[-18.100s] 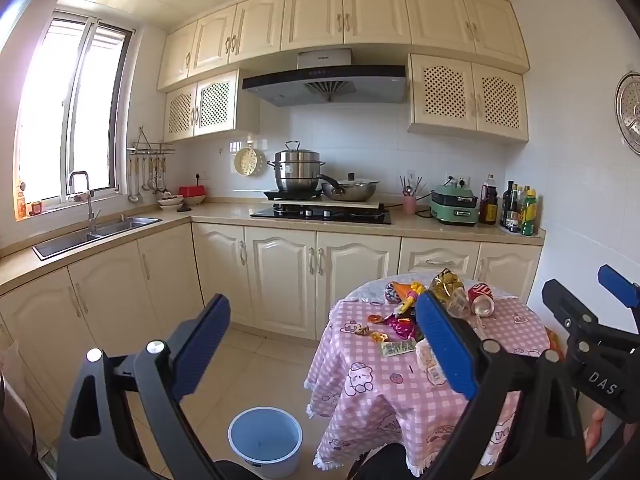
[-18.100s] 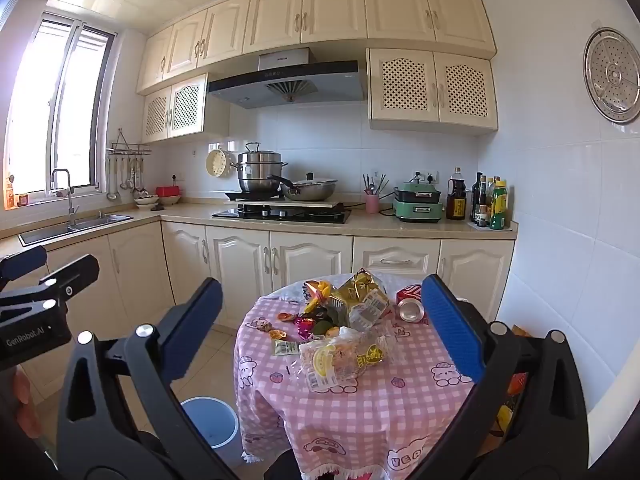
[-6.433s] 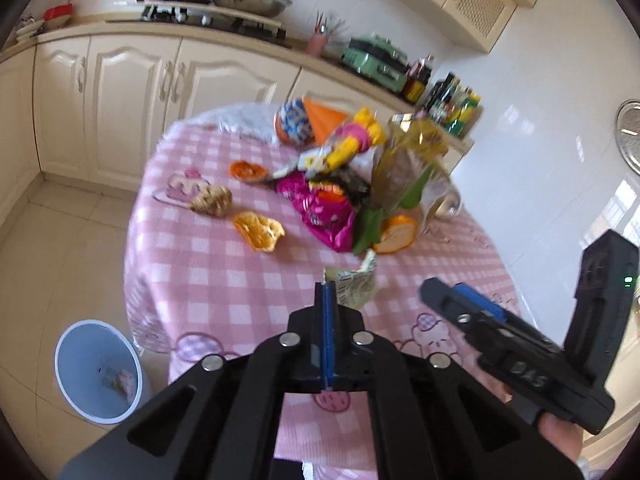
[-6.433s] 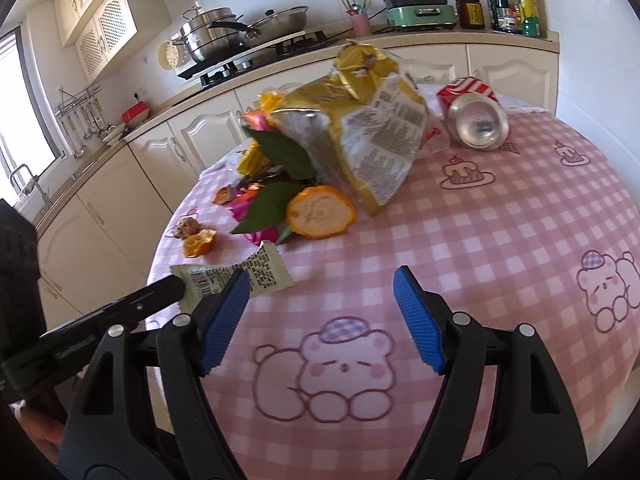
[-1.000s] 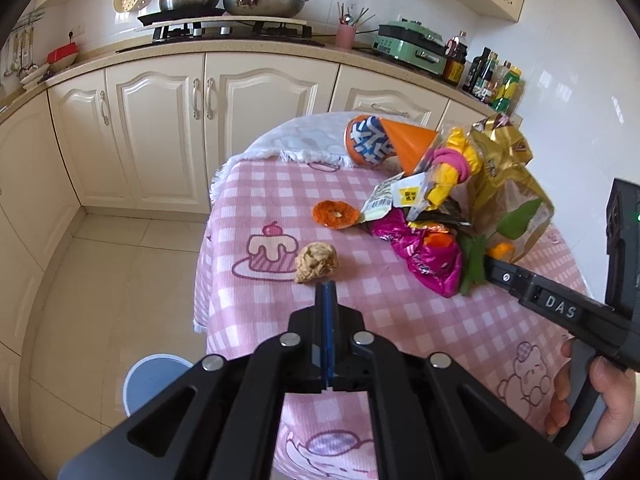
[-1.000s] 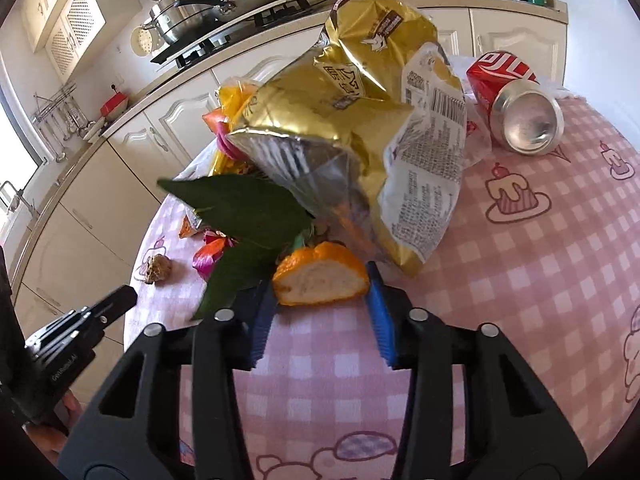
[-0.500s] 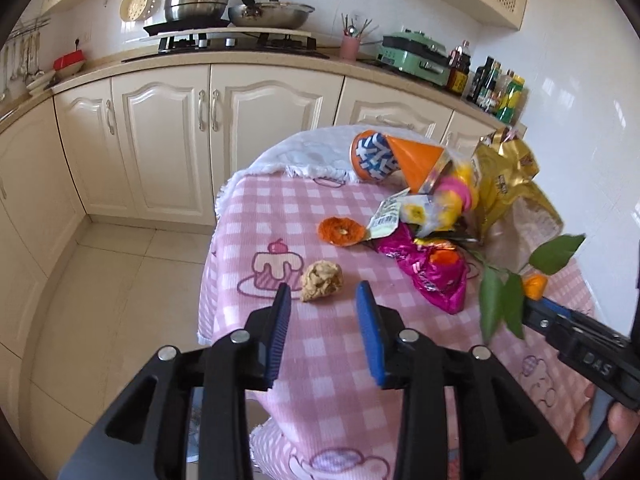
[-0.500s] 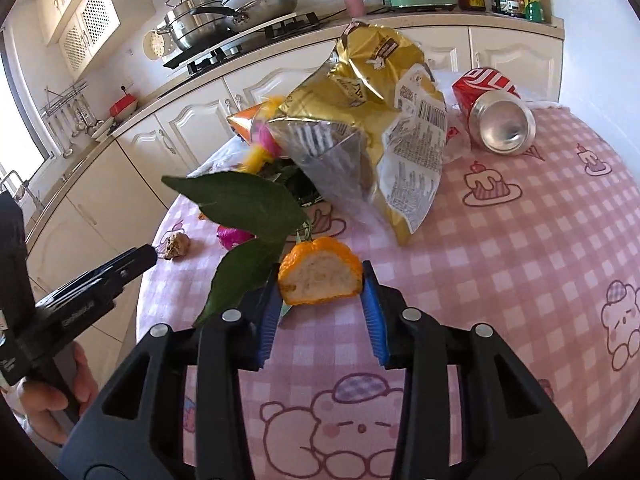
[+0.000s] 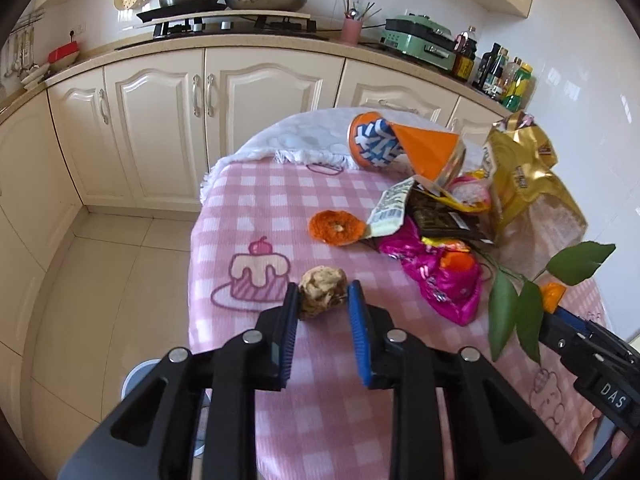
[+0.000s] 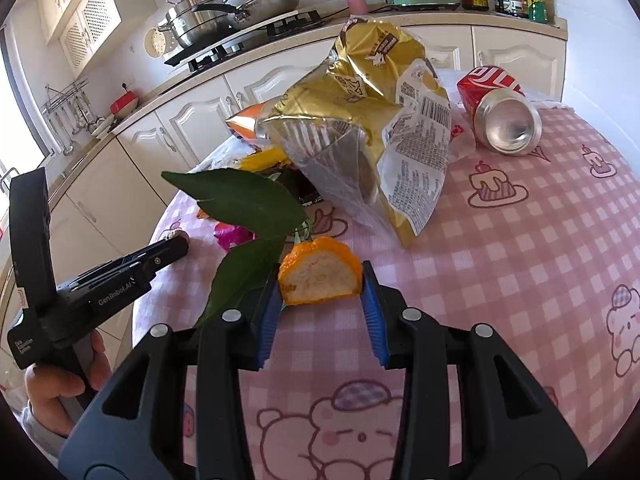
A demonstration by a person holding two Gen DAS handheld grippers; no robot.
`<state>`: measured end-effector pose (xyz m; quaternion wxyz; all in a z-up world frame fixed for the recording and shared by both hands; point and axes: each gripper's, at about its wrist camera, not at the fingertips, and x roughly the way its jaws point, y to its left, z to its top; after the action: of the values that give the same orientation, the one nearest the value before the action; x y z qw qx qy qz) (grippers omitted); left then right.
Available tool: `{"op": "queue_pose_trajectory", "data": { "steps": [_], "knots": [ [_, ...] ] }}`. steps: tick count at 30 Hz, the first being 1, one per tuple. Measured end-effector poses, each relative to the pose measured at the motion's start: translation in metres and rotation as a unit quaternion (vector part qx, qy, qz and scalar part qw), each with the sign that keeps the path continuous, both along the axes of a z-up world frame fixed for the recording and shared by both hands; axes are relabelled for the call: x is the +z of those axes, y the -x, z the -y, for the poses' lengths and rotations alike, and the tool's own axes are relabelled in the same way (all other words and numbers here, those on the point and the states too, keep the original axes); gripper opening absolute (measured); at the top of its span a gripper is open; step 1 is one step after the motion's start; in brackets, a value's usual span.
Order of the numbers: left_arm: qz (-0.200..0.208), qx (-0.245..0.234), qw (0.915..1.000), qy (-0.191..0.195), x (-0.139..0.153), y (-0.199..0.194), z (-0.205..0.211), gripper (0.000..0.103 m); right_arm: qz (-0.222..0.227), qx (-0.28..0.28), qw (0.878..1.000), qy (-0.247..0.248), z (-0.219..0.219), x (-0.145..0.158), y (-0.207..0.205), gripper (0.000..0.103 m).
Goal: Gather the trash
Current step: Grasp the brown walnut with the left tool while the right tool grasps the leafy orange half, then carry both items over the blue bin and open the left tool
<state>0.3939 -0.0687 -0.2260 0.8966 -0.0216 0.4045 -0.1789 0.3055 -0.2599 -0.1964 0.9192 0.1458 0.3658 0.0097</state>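
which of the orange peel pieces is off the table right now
The orange peel with the green leaves, pinched in the right claw above the cloth. The flat ring-shaped peel lies on the pink tablecloth, untouched, beside the wrappers.

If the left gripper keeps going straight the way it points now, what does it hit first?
The crumpled brown paper ball. It already sits between the tips of the open left gripper, resting on the pink checked tablecloth. Beyond it lies the orange peel, though depth is hard to judge through the fisheye.
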Motion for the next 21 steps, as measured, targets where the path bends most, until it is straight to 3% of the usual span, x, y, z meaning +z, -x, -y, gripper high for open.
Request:
{"op": "queue_pose_trajectory", "data": {
  "steps": [13,21],
  "knots": [
    [0.033,-0.028,0.9975,0.056,0.048,0.09,-0.015,0.024,0.057,0.009,0.998,0.026,-0.03,0.042,0.064,0.037],
    [0.056,-0.005,0.9954,0.078,0.067,0.121,-0.051,0.024,0.101,0.041,0.993,0.043,-0.068,0.071,0.082,0.037]
  ]
}}
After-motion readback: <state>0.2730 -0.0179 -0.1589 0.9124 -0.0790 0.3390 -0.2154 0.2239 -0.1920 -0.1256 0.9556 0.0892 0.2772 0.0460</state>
